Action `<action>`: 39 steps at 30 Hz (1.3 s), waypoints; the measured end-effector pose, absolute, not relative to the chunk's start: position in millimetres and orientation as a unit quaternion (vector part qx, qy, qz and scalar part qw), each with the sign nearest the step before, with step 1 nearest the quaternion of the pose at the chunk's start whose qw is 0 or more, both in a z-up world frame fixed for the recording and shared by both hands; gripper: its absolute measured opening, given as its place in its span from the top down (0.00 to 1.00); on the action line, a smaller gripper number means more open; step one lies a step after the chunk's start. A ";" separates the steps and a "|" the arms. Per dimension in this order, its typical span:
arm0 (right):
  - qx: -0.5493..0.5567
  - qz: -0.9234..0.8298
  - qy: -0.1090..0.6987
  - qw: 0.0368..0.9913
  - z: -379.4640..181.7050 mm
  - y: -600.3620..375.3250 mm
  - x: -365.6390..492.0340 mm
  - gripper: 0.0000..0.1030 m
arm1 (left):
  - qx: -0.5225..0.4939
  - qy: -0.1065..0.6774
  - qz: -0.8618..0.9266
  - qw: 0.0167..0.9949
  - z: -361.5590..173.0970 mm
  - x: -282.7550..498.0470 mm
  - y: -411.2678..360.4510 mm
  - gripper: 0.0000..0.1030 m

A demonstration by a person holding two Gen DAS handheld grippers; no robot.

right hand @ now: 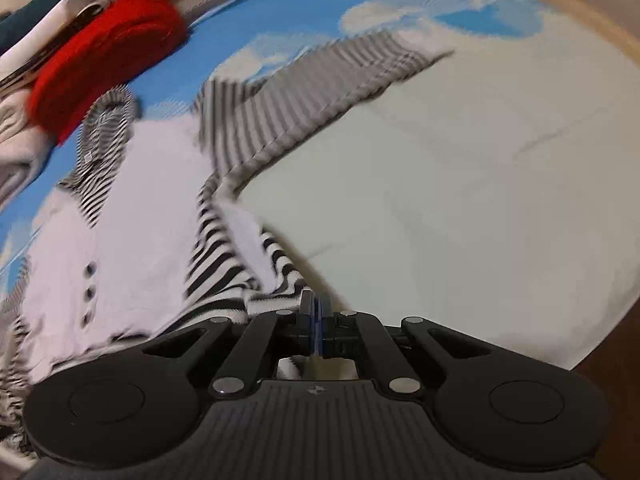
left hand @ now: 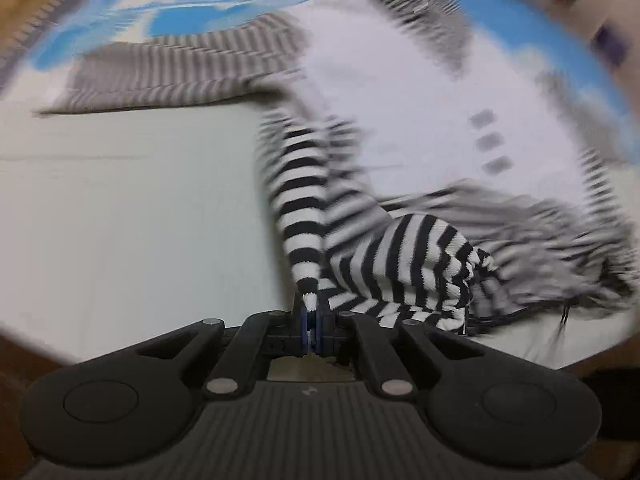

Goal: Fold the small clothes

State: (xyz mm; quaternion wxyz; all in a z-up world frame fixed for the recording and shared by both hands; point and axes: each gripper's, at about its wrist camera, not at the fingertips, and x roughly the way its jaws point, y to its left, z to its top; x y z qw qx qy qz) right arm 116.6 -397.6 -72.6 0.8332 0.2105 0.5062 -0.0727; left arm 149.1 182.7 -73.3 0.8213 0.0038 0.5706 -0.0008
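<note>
The left claw point(left hand: 313, 312) is clenched on a narrow twist of the striped garment point(left hand: 304, 208), a small top with bold black-and-white stripes on its sleeves and trim and a plain white front panel point(left hand: 400, 92) carrying three dark buttons point(left hand: 490, 142). From this claw the gripped strip rises straight ahead, one sleeve point(left hand: 168, 72) lies flat ahead to the left, and bunched striped cloth sits just to the right, much of it blurred. The right claw point(right hand: 316, 312) is likewise pinched tight on the garment's striped edge, with the white panel and buttons point(right hand: 89, 292) spread to its left and a sleeve point(right hand: 304, 92) stretched ahead. The top lies on a pale sheet point(right hand: 460, 200) bordered by blue-and-white cloth point(right hand: 280, 12); a red fabric roll point(right hand: 104, 60) sits far ahead to the left. No writing can be read.
</note>
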 end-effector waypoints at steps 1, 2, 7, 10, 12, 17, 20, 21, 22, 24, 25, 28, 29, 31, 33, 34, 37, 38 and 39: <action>0.210 -0.045 0.525 0.824 -78.1 -391.5 118.5 1.00 | 0.006 0.575 0.005 0.818 -74.9 147.5 186.5 0.97; 0.203 -0.022 0.543 0.814 -83.7 -382.6 120.4 1.00 | -0.001 0.578 0.001 0.816 -75.6 146.8 189.8 0.97; 0.169 -0.014 0.540 0.824 -84.5 -363.8 130.2 0.90 | -0.005 0.567 -0.004 0.824 -70.7 146.5 182.7 0.74; 0.188 -0.018 0.535 0.823 -88.1 -355.8 133.7 0.52 | -0.032 0.526 0.012 0.850 -57.1 146.4 182.6 0.42; 0.184 -0.017 0.542 0.820 -90.6 -349.1 137.7 0.49 | -0.056 0.516 0.015 0.855 -52.8 150.3 181.5 0.25; 0.195 -0.026 0.558 0.806 -99.5 -329.6 146.2 0.40 | -0.102 0.536 0.029 0.838 -68.7 165.0 179.2 0.13; 0.215 -0.055 0.552 0.804 -102.4 -323.6 154.3 0.34 | -0.151 0.543 0.064 0.824 -90.3 164.0 191.7 0.11; 0.224 -0.060 0.548 0.804 -103.0 -322.1 155.7 0.32 | -0.177 0.543 0.075 0.818 -95.0 165.2 196.7 0.11; 0.233 -0.064 0.545 0.803 -103.9 -320.7 157.5 0.29 | -0.204 0.542 0.083 0.811 -98.3 167.3 201.5 0.11; 0.236 -0.073 0.545 0.801 -107.0 -316.0 162.0 0.26 | -0.234 0.538 0.090 0.805 -98.1 173.1 205.8 0.11; 0.233 -0.076 0.548 0.800 -108.4 -313.6 164.0 0.24 | -0.237 0.531 0.088 0.809 -96.5 176.3 204.8 0.11; 0.212 -0.093 0.559 0.796 -114.7 -306.1 170.3 0.24 | -0.211 0.543 0.089 0.808 -99.7 185.6 194.4 0.11; 0.207 -0.100 0.562 0.795 -116.5 -304.9 171.8 0.24 | -0.202 0.550 0.088 0.805 -102.3 188.4 190.8 0.11; 0.195 -0.104 0.570 0.791 -120.0 -302.3 173.8 0.40 | -0.179 0.565 0.086 0.801 -108.2 191.4 188.6 0.11; 0.182 -0.096 0.578 0.790 -121.9 -301.8 172.3 0.67 | -0.154 0.578 0.084 0.797 -113.4 194.5 185.8 0.23; 0.180 -0.091 0.577 0.792 -121.2 -303.5 170.6 0.78 | -0.149 0.581 0.079 0.796 -115.6 194.3 186.5 0.31; 0.186 -0.081 0.561 0.803 -112.3 -316.4 162.4 0.88 | -0.138 0.594 0.055 0.790 -121.6 191.1 188.3 0.83; 0.190 -0.077 0.557 0.805 -108.3 -322.7 158.6 0.89 | -0.131 0.595 0.050 0.792 -121.3 188.0 189.2 0.91; 0.195 -0.075 0.553 0.807 -103.5 -329.7 154.0 0.90 | -0.124 0.590 0.041 0.796 -118.5 185.4 189.0 0.93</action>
